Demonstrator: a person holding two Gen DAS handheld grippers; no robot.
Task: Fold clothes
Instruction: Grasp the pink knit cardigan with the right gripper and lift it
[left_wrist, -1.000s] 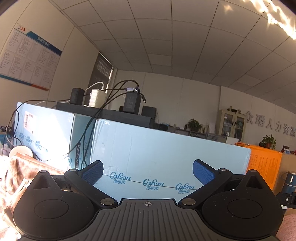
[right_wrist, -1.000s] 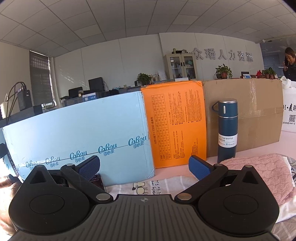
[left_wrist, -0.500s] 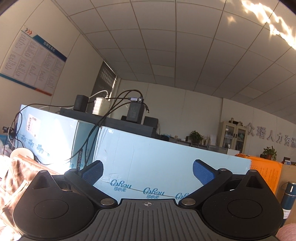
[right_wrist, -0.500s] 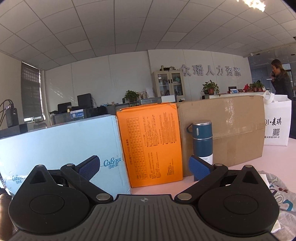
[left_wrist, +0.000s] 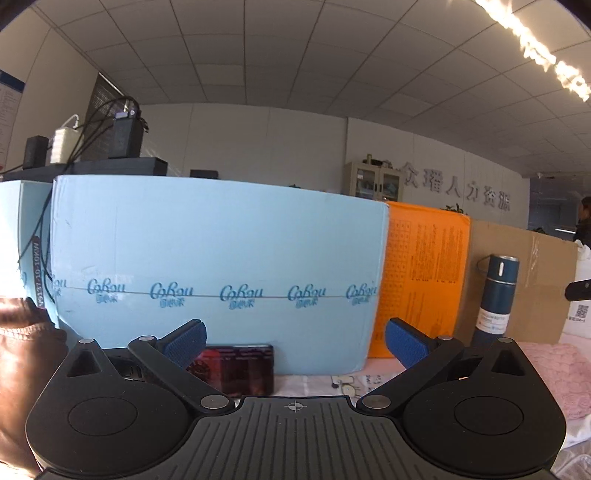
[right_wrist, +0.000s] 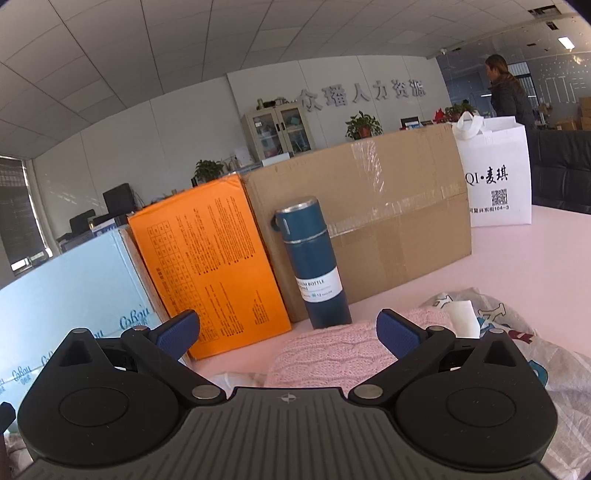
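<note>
Both tools, left tool (left_wrist: 295, 341) and right tool (right_wrist: 288, 332), gape wide, empty; pink sweater (right_wrist: 332, 350) seemingly below right

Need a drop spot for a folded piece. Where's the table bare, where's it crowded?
Bare pink table runs right of the brown carton, in front of the white bag. A thin strip lies between the orange box and pink sweater. Crowded: sweater and printed garment under the right gripper, the bottle, the box row.

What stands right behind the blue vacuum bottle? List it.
Behind the blue vacuum bottle stands a taped brown cardboard box, with an orange box beside it. The box face directly behind the bottle is hidden.
</note>
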